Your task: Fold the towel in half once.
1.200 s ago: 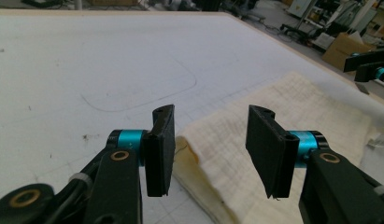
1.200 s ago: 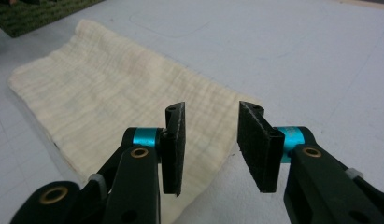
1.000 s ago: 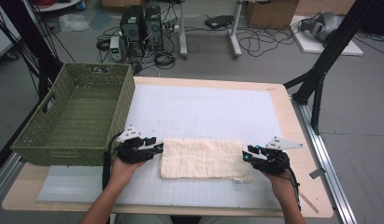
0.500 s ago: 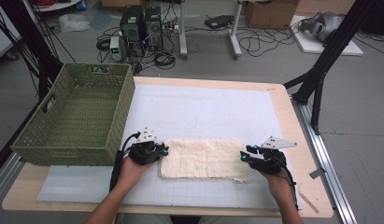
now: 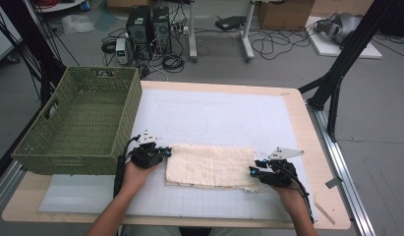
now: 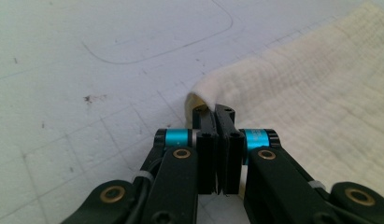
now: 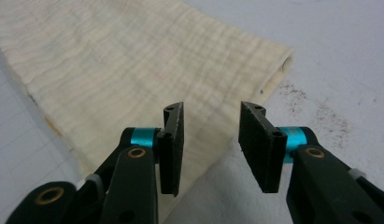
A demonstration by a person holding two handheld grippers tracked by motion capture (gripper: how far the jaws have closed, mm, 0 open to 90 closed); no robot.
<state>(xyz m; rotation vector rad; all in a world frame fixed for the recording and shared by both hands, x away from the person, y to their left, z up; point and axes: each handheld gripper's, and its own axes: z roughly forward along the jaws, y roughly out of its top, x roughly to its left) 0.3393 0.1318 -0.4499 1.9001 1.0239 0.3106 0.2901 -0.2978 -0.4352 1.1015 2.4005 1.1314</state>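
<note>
A cream folded towel (image 5: 209, 164) lies flat on the white grid mat (image 5: 214, 113) near the front of the table. My left gripper (image 5: 164, 152) is at the towel's left end. In the left gripper view its jaws (image 6: 215, 109) have just finished closing and pinch the raised folded corner of the towel (image 6: 311, 84). My right gripper (image 5: 252, 171) is at the towel's right end. In the right gripper view it (image 7: 212, 112) stands open and has just narrowed a little. The towel's edge (image 7: 110, 60) lies under its jaws, and the pads do not press it.
A green woven basket (image 5: 67, 164) stands empty at the table's left, close to my left hand. The wooden table edge (image 5: 307, 147) runs along the right. Computers and cables lie on the floor beyond the table.
My left gripper slid right to the towel's left corner and its jaws came together on it. The right gripper stayed at the right end. The towel has not shifted.
</note>
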